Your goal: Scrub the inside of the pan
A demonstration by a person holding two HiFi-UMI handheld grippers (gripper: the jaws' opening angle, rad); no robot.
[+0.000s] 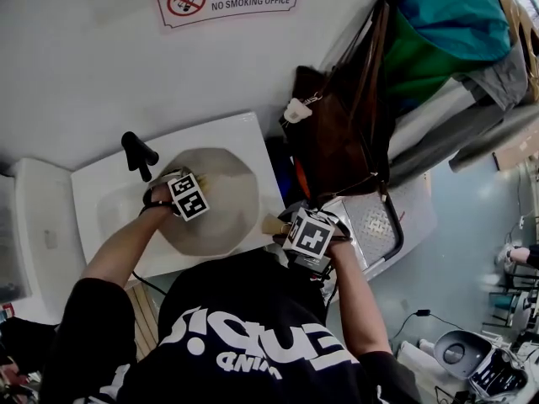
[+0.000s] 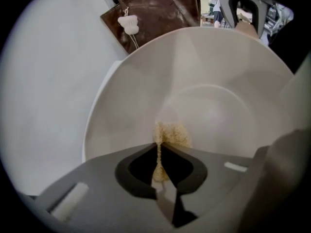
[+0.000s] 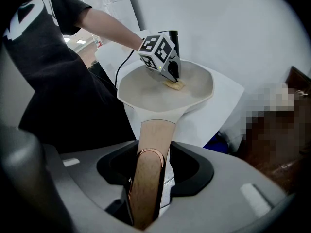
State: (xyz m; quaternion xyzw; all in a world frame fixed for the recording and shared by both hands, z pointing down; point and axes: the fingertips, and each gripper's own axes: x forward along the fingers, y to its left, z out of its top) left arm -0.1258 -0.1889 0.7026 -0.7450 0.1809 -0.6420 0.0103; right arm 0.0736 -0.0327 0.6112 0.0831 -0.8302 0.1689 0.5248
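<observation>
A cream pan (image 1: 221,199) with a wooden handle (image 3: 151,154) rests over a white sink (image 1: 101,192). My left gripper (image 1: 187,194) is inside the pan, shut on a small yellow sponge (image 2: 170,136) that presses on the pan's inner wall (image 2: 214,101). In the right gripper view the same sponge (image 3: 174,85) shows under the left gripper (image 3: 170,74). My right gripper (image 1: 307,236) is shut on the pan's handle at the near right, holding the pan (image 3: 165,87) level.
A black faucet (image 1: 137,153) stands at the sink's far left. A brown bag (image 1: 337,133) hangs to the right of the sink, with green and teal cloth (image 1: 438,32) above it. A metal rack (image 1: 379,225) sits lower right. The wall is close behind.
</observation>
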